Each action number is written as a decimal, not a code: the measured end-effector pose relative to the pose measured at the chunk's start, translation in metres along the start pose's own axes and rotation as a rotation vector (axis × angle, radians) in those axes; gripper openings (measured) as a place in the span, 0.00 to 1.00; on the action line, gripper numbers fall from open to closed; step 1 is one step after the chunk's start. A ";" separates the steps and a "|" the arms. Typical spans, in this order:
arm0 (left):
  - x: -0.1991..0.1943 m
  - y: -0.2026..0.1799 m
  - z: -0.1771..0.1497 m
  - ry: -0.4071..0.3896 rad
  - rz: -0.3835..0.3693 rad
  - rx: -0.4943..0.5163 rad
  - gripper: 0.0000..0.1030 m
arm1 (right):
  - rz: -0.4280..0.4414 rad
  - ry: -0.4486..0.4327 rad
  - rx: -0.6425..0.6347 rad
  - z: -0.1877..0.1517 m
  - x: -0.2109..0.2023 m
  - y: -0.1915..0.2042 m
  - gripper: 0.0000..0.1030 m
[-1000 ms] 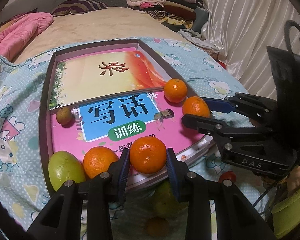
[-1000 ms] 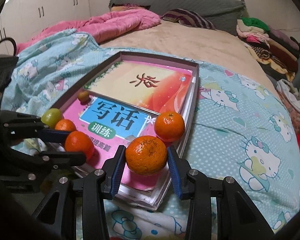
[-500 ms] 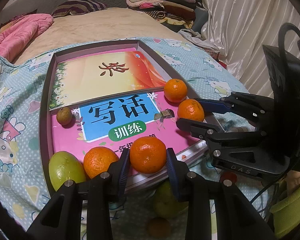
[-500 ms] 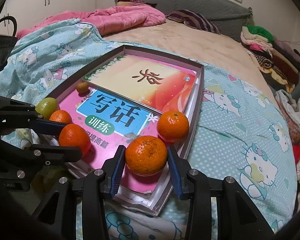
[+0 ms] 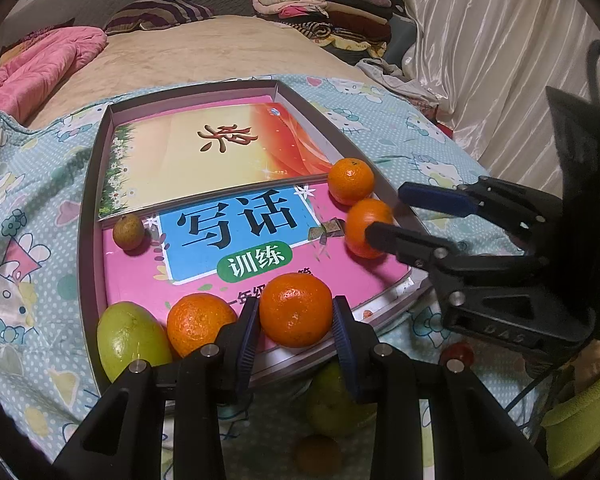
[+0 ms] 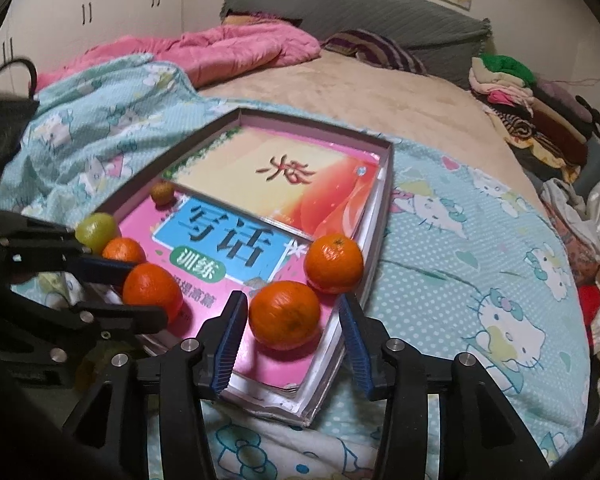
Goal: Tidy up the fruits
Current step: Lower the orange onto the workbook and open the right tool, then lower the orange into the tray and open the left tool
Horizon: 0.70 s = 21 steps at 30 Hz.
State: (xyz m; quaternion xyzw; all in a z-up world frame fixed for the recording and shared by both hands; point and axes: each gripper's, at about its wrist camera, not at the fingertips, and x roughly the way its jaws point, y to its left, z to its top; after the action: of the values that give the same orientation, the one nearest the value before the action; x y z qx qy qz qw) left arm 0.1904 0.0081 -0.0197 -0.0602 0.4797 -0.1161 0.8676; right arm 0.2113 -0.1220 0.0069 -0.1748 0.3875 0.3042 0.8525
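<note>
Right gripper (image 6: 290, 322) has let go since 0.5 s ago: its jaws now stand apart w/ gaps both sides of its orange (image 6: 285, 314), which sits on the pink book (image 6: 256, 356) just inside the tray's right rim (image 6: 382, 216). Another orange (image 6: 333, 257) is just ahead, near that edge. Left gripper (image 5: 296, 326) still clamps its orange (image 5: 296, 309) at the tray's near edge, w/ an orange (image 5: 199, 322) & a green fruit (image 5: 131, 340) to its left.
</note>
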 end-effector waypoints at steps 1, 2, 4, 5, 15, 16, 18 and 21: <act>0.000 0.000 0.000 0.000 0.000 0.000 0.35 | -0.004 -0.006 0.002 0.000 -0.002 0.000 0.48; 0.000 0.000 0.000 0.000 0.000 -0.001 0.35 | -0.008 -0.009 0.003 0.000 -0.003 0.000 0.50; 0.000 0.000 0.000 0.000 -0.001 -0.002 0.35 | -0.015 -0.013 0.005 0.000 -0.006 0.000 0.52; 0.000 0.000 0.000 0.000 -0.001 -0.003 0.35 | -0.019 -0.015 0.006 0.000 -0.007 0.000 0.52; 0.000 0.000 0.001 0.000 -0.001 -0.002 0.35 | -0.042 -0.037 0.010 -0.001 -0.018 -0.001 0.54; 0.000 -0.001 0.001 -0.001 0.000 0.000 0.35 | -0.042 -0.040 0.015 -0.001 -0.019 -0.002 0.54; 0.000 -0.001 0.001 0.001 0.000 -0.002 0.35 | -0.044 -0.042 0.022 -0.001 -0.020 -0.003 0.55; 0.000 -0.001 0.001 0.001 0.002 -0.001 0.36 | -0.046 -0.048 0.026 -0.001 -0.022 -0.004 0.55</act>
State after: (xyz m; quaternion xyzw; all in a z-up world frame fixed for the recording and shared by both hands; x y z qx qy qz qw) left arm 0.1909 0.0074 -0.0192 -0.0602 0.4805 -0.1150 0.8673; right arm 0.2025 -0.1340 0.0234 -0.1651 0.3670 0.2835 0.8704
